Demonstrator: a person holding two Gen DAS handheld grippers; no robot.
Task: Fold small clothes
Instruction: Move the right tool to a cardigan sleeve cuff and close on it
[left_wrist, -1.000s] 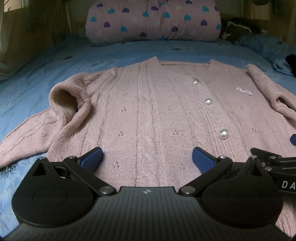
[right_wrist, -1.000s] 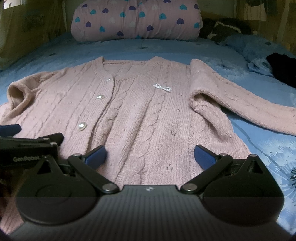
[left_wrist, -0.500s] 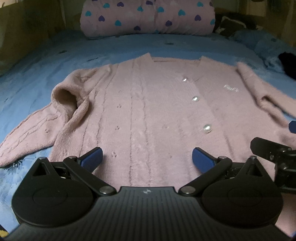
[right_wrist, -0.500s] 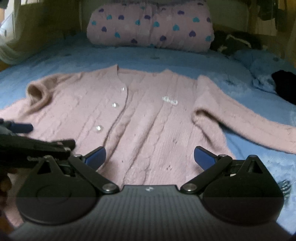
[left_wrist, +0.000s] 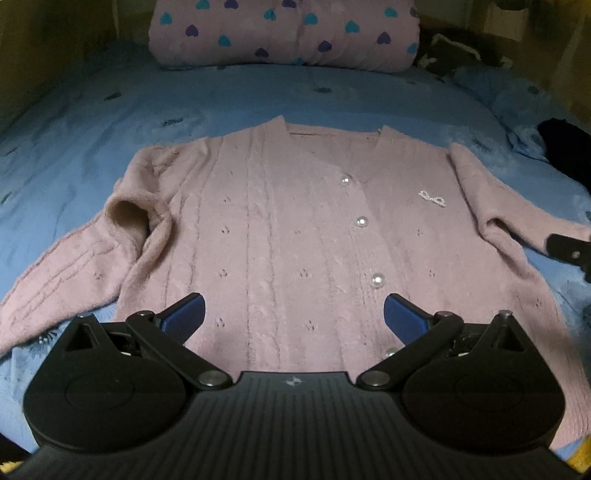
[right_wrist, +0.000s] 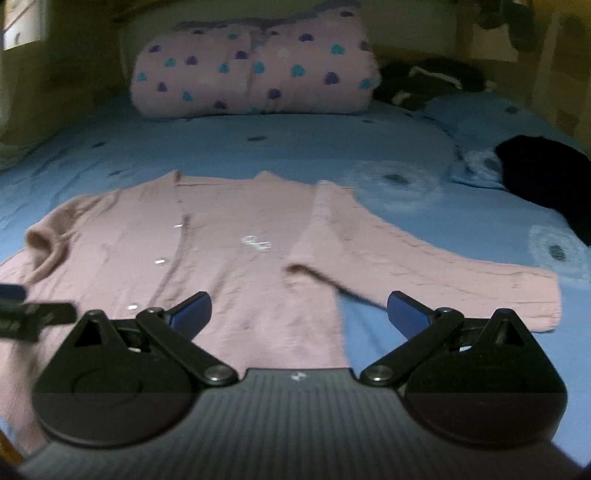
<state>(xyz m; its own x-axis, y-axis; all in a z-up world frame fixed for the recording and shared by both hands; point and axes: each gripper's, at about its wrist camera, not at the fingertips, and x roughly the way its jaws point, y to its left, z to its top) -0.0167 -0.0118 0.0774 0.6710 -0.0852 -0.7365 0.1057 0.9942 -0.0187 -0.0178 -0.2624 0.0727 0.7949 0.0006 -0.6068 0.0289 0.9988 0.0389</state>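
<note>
I judge the pink cardigan (left_wrist: 280, 236) soft and limp; both the left gripper (left_wrist: 294, 317) and the right gripper (right_wrist: 299, 314) have jaws spread and empty. I would pinch the cuff (right_wrist: 543, 299) at 3 o'clock.

left gripper (left_wrist: 294, 315): black body, ribbed top plate with a small pale logo at its middle
left fingers (left_wrist: 183, 316): blue pads on black link arms with silver pivot screws
right gripper (right_wrist: 299, 314): same black build, two round discs, triangular cut-outs
right fingers (right_wrist: 407, 312): blue pads, black links
markings: white lettering on the left gripper's side, blurred
</note>
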